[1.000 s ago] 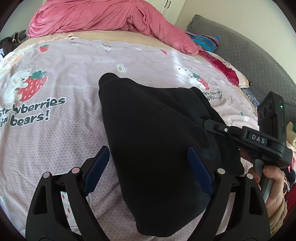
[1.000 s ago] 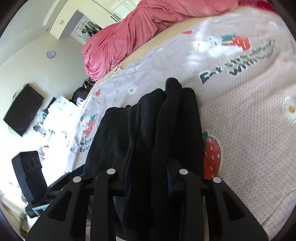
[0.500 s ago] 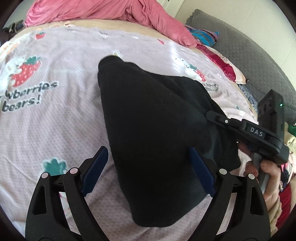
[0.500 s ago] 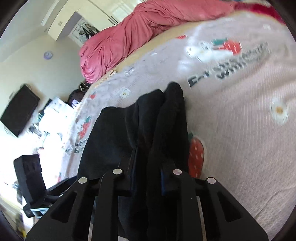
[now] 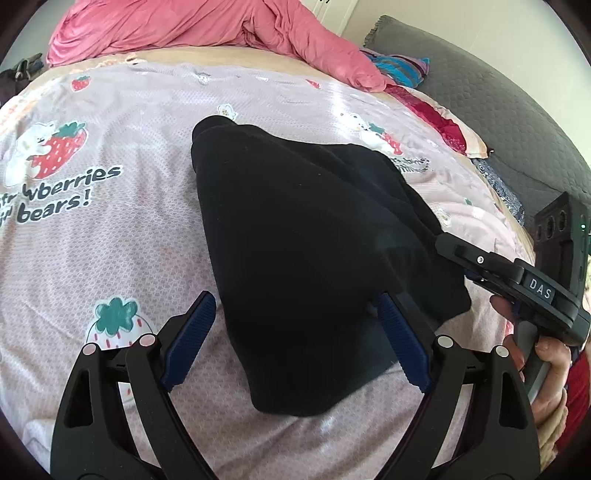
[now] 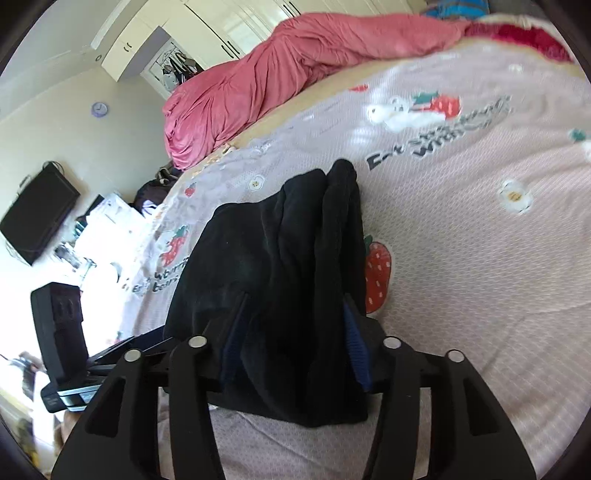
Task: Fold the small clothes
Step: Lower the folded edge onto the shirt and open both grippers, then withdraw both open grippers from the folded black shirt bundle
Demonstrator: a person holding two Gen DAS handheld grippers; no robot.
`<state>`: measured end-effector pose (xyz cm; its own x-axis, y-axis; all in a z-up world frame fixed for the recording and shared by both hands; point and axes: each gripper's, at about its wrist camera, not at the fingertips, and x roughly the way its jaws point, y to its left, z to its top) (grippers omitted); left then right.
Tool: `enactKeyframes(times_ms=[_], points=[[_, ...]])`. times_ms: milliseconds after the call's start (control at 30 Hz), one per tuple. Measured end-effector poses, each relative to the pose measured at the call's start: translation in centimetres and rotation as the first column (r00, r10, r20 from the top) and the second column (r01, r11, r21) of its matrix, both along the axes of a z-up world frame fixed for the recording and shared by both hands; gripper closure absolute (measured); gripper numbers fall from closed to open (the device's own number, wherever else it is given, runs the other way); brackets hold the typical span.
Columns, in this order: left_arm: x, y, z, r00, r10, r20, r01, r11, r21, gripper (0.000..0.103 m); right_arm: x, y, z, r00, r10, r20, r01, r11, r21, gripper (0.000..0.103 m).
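Observation:
A small black garment lies folded on the pink strawberry-print bedsheet. My left gripper is open, its blue pads on either side of the garment's near end. In the left wrist view my right gripper reaches the garment's right edge. In the right wrist view the garment bunches up between the blue pads of my right gripper, whose jaws stand apart around the cloth.
A pink duvet is heaped at the far side of the bed. A grey padded headboard and striped cloth lie far right. A wall TV and cluttered desk stand left of the bed.
My right gripper's jaws have opened, from shut on the garment to apart around it. The garment has settled flatter on the sheet. My left gripper stays open over its near end.

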<state>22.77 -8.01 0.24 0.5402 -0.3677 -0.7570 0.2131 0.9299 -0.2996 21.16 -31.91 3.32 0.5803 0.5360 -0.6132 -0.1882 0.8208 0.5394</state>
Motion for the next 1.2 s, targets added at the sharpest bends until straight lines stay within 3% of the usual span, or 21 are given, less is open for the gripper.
enactKeyframes(times_ms=[200,400,467,567,867,1200], points=[[-1.6,0.9,0.9,0.999,0.013,0.034,-0.013,1.000,-0.004,0.018,-2.1,0.5,1.0,0.993,-0.060,0.101,0.071,0.991,-0.111,0.044],[-3.0,2.3,2.1,0.997,0.030,0.071,-0.030,1.000,-0.003,0.011,-5.0,0.9,0.8,0.981,-0.072,0.179,0.105,0.978,-0.183,0.024],[-3.5,2.6,2.5,0.995,0.034,0.090,-0.034,0.999,0.002,0.009,-6.2,0.9,0.9,0.975,-0.082,0.206,0.123,0.973,-0.195,0.012],[-4.4,3.2,3.2,0.992,0.046,0.121,-0.049,0.999,0.020,0.009,-8.0,1.0,1.0,0.966,-0.089,0.244,0.142,0.968,-0.207,0.006],[-8.5,4.0,3.9,0.979,0.069,0.193,-0.078,0.996,0.039,0.009,-13.2,1.8,1.9,0.930,-0.094,0.356,0.187,0.953,-0.238,0.005],[-13.9,4.1,2.4,0.971,0.075,0.227,-0.087,0.995,0.047,0.009,-17.8,2.5,0.6,0.912,-0.080,0.401,0.200,0.943,-0.268,0.004]])
